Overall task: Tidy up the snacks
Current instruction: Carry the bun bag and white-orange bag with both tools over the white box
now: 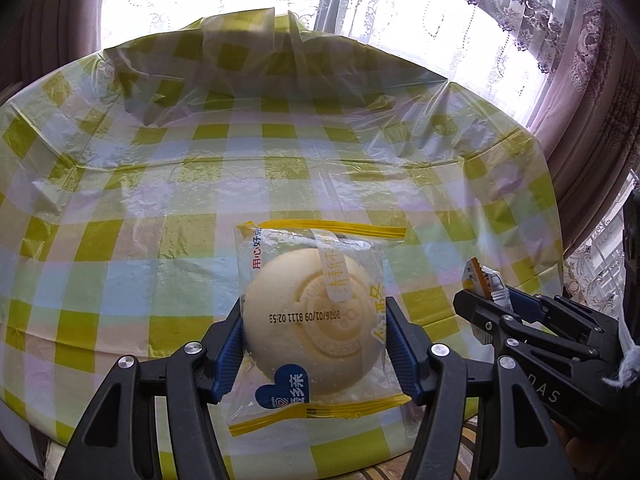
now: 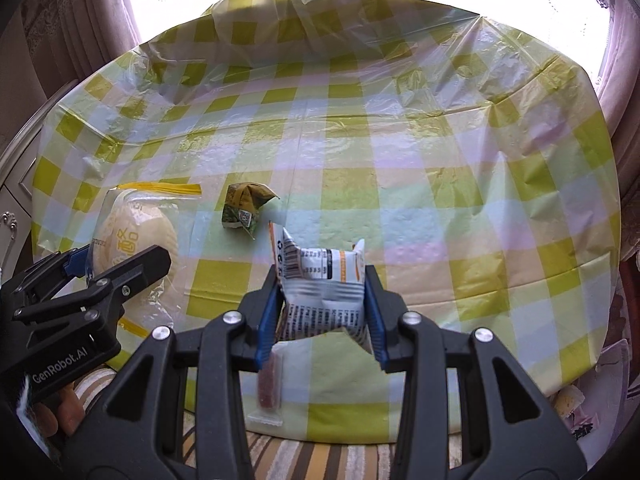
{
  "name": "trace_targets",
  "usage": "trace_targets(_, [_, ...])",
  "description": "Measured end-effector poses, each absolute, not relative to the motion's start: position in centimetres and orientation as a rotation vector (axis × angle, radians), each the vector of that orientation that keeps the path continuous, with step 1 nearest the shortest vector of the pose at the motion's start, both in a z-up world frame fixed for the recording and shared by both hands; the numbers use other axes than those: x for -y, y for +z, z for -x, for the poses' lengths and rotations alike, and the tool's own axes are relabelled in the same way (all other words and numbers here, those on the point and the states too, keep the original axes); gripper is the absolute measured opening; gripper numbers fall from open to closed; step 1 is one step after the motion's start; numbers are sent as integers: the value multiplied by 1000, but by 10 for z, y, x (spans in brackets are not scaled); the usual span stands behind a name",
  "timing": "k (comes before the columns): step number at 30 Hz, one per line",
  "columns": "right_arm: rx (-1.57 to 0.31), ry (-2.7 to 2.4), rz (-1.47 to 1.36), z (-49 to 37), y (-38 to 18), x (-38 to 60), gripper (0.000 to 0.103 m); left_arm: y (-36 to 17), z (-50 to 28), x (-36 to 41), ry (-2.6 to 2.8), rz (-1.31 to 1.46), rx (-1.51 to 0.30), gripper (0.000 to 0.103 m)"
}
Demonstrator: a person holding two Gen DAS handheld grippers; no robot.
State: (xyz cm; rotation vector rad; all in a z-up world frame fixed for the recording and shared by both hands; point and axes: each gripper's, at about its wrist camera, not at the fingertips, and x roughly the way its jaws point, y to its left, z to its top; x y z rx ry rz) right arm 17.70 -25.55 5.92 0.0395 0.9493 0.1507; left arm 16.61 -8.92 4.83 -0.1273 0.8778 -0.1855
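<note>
My left gripper (image 1: pixel 314 344) is shut on a round pale cake in a clear wrapper with yellow ends (image 1: pixel 312 320), held above the checked tablecloth (image 1: pixel 200 184). My right gripper (image 2: pixel 322 316) is shut on a white and orange snack packet (image 2: pixel 320 292), its blue pads pressing both sides. In the left wrist view the right gripper (image 1: pixel 480 308) shows at the right with that packet (image 1: pixel 486 286). In the right wrist view the left gripper (image 2: pixel 120 264) and its cake (image 2: pixel 132 240) are at the left. A green wrapped snack (image 2: pixel 244 210) lies on the cloth ahead.
A slim clear packet with a reddish bar (image 2: pixel 270 388) lies at the table's near edge, under my right gripper. Another snack (image 2: pixel 568 404) sits low at the right, off the cloth. Curtains (image 1: pixel 580 100) and a bright window stand behind the table. A striped cushion (image 2: pixel 320 456) lies below.
</note>
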Motion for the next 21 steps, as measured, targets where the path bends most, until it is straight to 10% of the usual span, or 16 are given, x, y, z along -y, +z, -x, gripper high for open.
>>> trace_targets(21, [-944,-72,-104,-130,63,379,42,55,-150,203,-447,-28,-908,64])
